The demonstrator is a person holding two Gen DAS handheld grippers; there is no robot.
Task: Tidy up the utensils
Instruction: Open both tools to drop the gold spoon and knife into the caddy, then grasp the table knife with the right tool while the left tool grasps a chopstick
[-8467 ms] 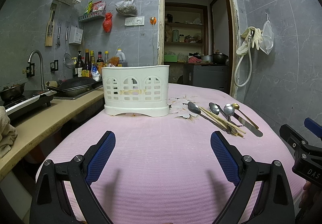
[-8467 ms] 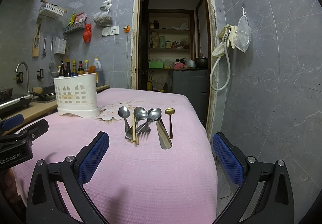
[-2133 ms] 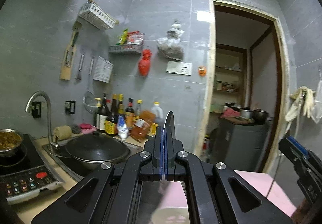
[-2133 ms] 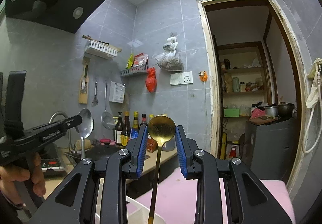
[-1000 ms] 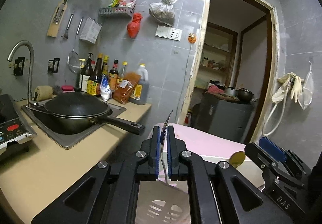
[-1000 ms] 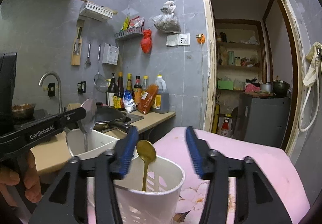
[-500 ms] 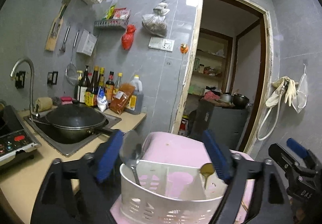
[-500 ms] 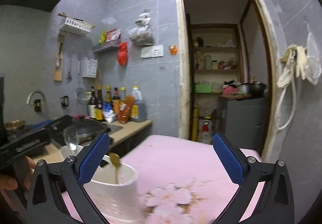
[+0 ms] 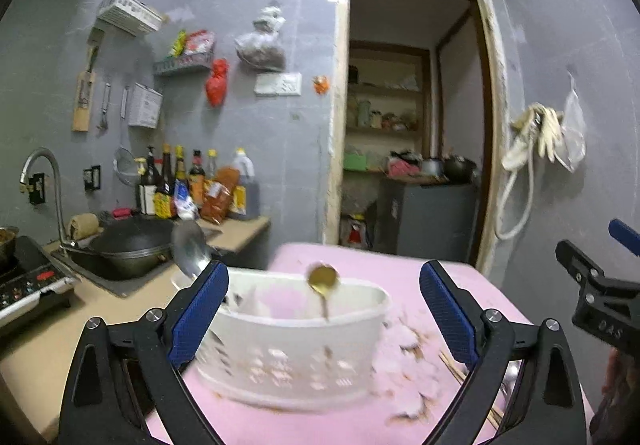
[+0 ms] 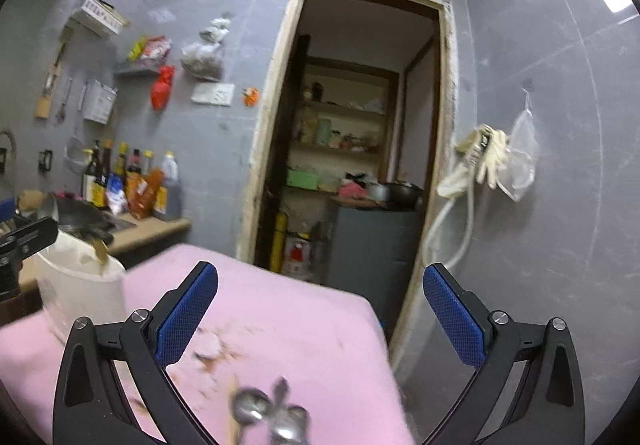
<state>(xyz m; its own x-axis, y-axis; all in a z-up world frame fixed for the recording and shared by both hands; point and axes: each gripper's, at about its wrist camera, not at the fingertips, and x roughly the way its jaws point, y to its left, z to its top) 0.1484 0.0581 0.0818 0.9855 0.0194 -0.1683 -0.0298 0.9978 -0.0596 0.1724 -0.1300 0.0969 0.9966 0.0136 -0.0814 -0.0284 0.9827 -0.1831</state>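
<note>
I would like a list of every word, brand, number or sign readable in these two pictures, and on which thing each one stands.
"DAS": white letters, partly blurred, on the black body of the right tongs, seen in the left wrist view.
Labels on the sauce bottles by the grey wall: too small and blurred to read.
Red display on the black induction cooker: unreadable.
Nothing else carries readable text.

White slotted caddy; gold spoon; silver spoon; pink flower-printed tablecloth; blue cross-hatched gripper pads; grey tiled wall, right.
</note>
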